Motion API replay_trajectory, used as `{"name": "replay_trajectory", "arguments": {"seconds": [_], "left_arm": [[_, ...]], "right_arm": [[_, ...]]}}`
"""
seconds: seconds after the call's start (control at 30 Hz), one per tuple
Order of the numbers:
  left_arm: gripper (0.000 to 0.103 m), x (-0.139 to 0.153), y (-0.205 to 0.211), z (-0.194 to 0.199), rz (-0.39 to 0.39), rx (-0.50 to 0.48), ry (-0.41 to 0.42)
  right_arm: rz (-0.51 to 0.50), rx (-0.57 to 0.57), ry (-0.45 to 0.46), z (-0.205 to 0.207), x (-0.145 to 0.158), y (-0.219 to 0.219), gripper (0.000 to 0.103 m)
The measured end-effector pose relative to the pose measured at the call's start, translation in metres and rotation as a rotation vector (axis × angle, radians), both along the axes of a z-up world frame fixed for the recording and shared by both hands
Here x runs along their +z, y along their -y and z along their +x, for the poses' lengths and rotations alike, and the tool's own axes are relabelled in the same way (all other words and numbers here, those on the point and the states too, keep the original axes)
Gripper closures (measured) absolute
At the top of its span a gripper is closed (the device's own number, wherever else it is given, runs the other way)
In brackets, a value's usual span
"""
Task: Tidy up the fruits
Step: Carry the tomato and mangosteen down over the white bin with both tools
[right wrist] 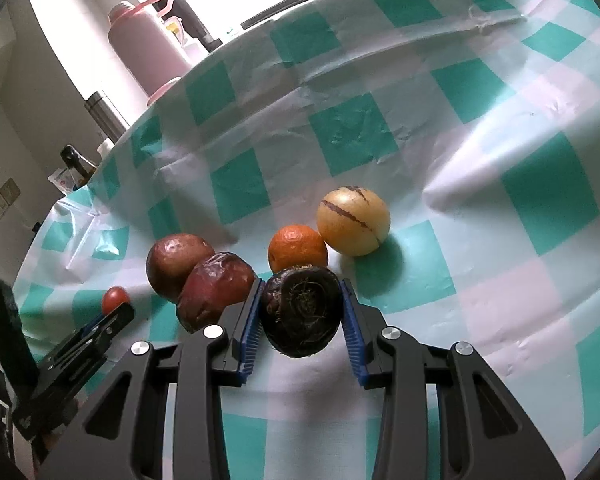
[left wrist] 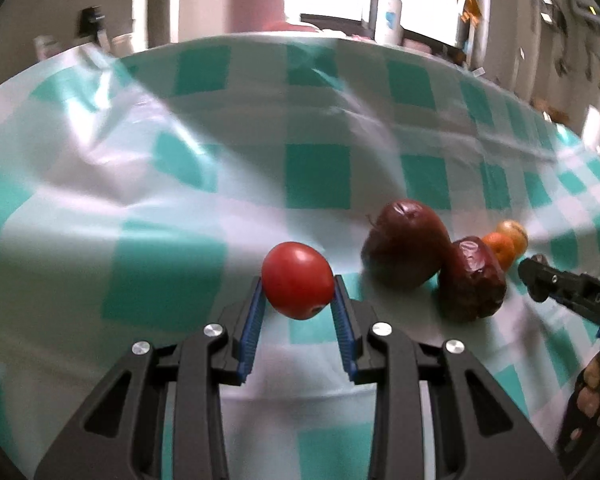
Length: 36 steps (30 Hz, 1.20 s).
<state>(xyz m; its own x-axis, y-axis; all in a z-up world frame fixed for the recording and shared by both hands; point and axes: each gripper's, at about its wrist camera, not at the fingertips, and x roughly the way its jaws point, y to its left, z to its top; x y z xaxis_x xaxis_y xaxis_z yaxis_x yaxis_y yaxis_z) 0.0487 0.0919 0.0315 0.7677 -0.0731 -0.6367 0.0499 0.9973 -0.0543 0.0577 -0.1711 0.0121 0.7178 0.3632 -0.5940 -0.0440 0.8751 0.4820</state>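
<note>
My left gripper point(left wrist: 298, 292) is shut on a red tomato point(left wrist: 297, 279), held just above the checked tablecloth point(left wrist: 180, 184). To its right lie a dark red passion fruit point(left wrist: 406, 248), a wrinkled red date point(left wrist: 472, 278), an orange point(left wrist: 500, 249) and a yellow striped fruit point(left wrist: 513, 234). My right gripper point(right wrist: 302, 312) is shut on a dark purple-brown round fruit point(right wrist: 300, 310). Beside it sit the date point(right wrist: 216, 290), the passion fruit point(right wrist: 172, 260), the orange point(right wrist: 298, 249) and the yellow striped fruit point(right wrist: 354, 221). The tomato point(right wrist: 115, 299) shows small at the left.
A pink flask point(right wrist: 148, 48), a steel bottle point(right wrist: 106, 114) and a white bottle point(left wrist: 388, 16) stand past the table's far edge. The right gripper's body point(left wrist: 568, 286) enters the left wrist view at right. The left gripper's body point(right wrist: 76, 356) shows at lower left of the right wrist view.
</note>
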Motion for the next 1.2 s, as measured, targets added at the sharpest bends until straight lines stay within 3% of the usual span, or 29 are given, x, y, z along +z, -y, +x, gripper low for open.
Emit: {"name": "replay_trajectory", "arguments": {"seconds": [0.2,0.3,0.57,0.87,1.2], "left_arm": [[0.069,0.011,-0.021,-0.053,-0.175,0.079,0.02],[0.069,0.02,-0.014,-0.087,-0.149,0.056,0.053],[0.069,0.008,0.013,-0.156,-0.093,-0.047,0.019],[0.069,0.001,0.066,-0.199,-0.032,-0.182,-0.011],[0.069,-0.011,0.142,-0.229,0.049,-0.368,-0.05]], "right_arm": [[0.038,0.046,-0.006,-0.011,0.006,0.001,0.065],[0.058,0.059,-0.029,-0.043,0.014,0.004,0.065],[-0.139,0.133,0.078,-0.156,0.049,-0.001,0.066],[-0.13,0.109,0.086,-0.231,0.038,0.048,0.065],[-0.117,0.004,0.076,-0.291,0.011,0.117,0.065]]}}
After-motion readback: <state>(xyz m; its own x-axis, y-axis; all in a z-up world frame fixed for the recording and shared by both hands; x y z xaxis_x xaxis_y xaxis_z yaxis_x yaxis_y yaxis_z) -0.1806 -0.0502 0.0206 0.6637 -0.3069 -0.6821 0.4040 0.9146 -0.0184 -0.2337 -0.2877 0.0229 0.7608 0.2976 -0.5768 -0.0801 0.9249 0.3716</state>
